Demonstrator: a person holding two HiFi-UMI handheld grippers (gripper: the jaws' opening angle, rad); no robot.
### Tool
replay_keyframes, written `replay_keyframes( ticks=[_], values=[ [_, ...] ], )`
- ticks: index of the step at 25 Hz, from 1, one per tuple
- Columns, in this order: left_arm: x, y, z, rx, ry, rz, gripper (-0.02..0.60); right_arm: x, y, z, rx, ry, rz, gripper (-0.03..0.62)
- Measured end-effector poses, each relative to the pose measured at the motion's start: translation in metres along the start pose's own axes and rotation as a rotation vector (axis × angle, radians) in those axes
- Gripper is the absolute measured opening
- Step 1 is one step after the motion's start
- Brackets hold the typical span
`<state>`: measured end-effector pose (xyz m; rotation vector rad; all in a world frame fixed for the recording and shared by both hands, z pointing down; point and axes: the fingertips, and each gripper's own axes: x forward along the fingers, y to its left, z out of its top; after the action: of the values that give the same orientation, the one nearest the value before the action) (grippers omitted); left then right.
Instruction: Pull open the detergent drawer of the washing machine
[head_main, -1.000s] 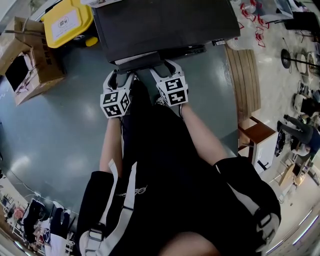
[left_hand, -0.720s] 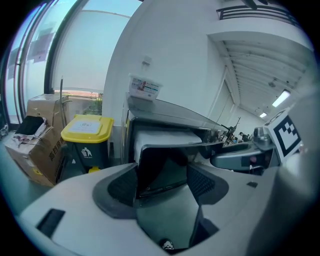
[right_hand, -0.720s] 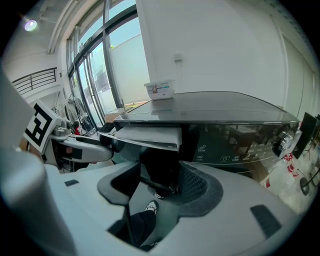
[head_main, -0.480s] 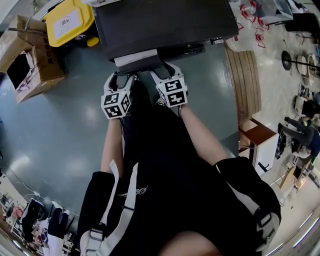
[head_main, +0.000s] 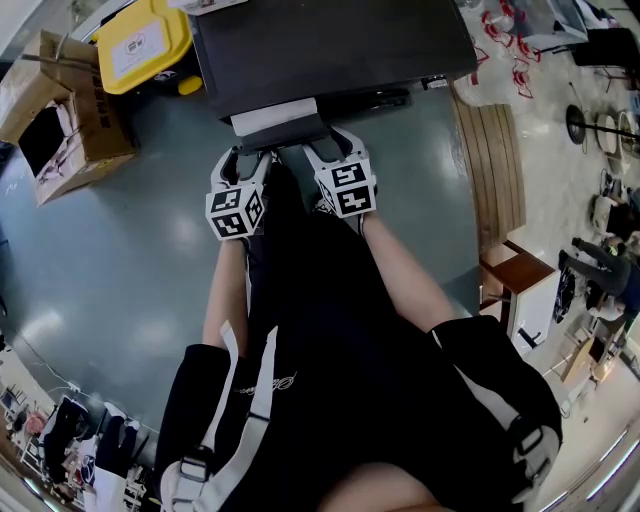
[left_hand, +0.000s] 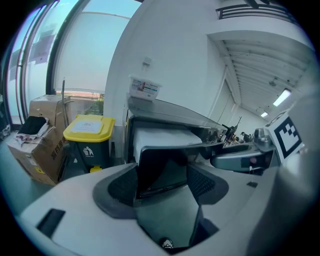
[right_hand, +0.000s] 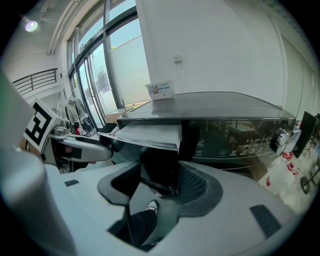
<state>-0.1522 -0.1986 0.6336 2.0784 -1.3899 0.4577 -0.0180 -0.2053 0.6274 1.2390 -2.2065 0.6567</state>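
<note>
The washing machine (head_main: 330, 45) is a dark box at the top of the head view. Its detergent drawer (head_main: 275, 118) sticks out toward me, with the white inside showing behind a dark front. My left gripper (head_main: 245, 152) is at the drawer's left end and my right gripper (head_main: 328, 140) at its right end. In the left gripper view the dark drawer front (left_hand: 161, 167) fills the gap between the pads of the left gripper (left_hand: 162, 174). The right gripper (right_hand: 159, 180) has the drawer's dark end (right_hand: 161, 162) between its pads, below the white tray (right_hand: 150, 134).
A yellow-lidded bin (head_main: 140, 45) and an open cardboard box (head_main: 55, 115) stand left of the machine. A wooden bench (head_main: 495, 170) runs along the right. A small labelled box (right_hand: 160, 90) sits on the machine's top. The control panel (right_hand: 235, 137) is right of the drawer.
The drawer has slid a little further out of the machine, showing more of its white inside. Both grippers have come slightly toward me with it.
</note>
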Motion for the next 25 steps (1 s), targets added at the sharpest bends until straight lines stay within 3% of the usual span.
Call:
replay_keyframes(
  ticks=[25],
  values=[
    [-0.026, -0.019, -0.026, 0.013, -0.011, 0.022, 0.305, -0.028, 0.01, -0.029, -0.01, -0.014, 0.017, 0.229]
  ],
)
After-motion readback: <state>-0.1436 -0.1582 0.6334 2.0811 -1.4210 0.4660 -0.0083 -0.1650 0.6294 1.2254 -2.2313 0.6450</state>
